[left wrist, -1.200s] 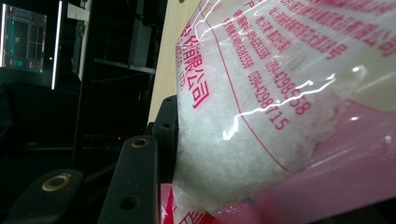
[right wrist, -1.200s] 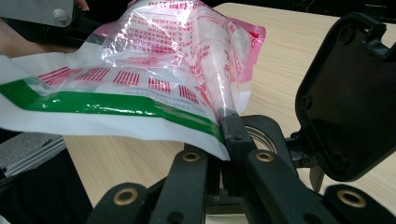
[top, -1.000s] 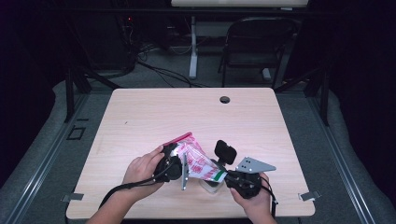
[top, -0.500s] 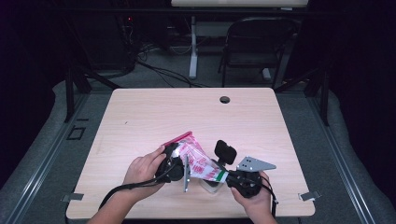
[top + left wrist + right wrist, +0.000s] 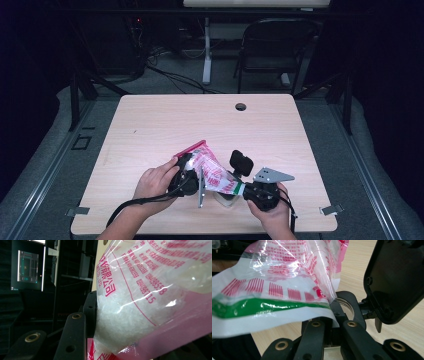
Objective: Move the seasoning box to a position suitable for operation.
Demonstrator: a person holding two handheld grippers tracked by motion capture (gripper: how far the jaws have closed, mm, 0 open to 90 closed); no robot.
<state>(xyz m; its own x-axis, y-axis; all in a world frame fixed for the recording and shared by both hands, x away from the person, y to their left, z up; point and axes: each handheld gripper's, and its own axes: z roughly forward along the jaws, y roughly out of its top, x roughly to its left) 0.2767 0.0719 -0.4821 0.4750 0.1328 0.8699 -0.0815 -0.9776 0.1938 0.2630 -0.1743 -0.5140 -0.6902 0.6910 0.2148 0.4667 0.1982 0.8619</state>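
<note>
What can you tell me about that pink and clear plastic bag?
The bag is clear, crinkly plastic printed in red, with a pink edge and a green stripe, and holds white grains. It hangs tilted just above the table near its front edge. The left gripper clasps its filled end; the right gripper pinches its flat end.

Clear bag point(image 5: 212, 172) carried red print, pink top edge, green-and-white band, white crystals inside; tabletop point(image 5: 200, 120) was pale wood grain; fingers point(image 5: 359, 340) black.
</note>
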